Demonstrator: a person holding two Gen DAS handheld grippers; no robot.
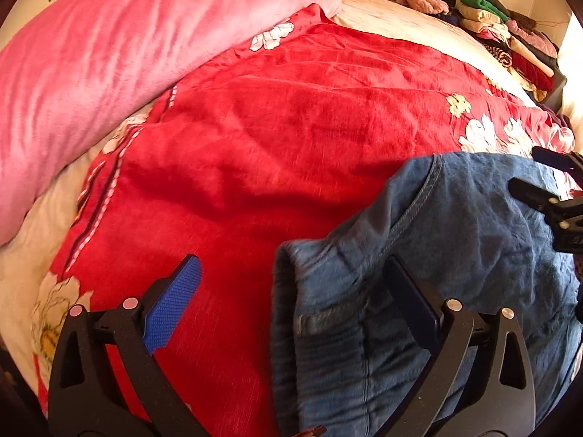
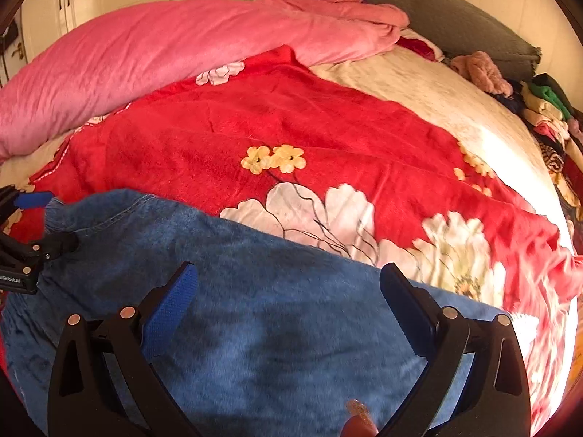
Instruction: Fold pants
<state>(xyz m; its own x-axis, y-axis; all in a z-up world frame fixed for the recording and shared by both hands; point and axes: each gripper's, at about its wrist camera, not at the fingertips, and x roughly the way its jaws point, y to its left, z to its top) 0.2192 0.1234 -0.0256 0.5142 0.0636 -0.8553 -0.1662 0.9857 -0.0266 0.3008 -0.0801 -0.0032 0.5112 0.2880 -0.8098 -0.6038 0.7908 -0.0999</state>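
Blue denim pants (image 2: 255, 327) lie on the red floral plush blanket (image 1: 273, 145), near its front edge. Left gripper (image 1: 291, 298) jaws wide, straddling the pants' left edge w/ elastic waistband. Right gripper (image 2: 288, 302) jaws wide, hovering over mid fabric, nothing held. Long axis runs left-right across both grippers; left is nearer the end, likely grab pt.

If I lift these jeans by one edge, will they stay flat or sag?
Likely sag: the jeans are soft, creased denim, bunched near the left gripper. Probably heavy for cloth. They may drag on the plush red blanket rather than slide.
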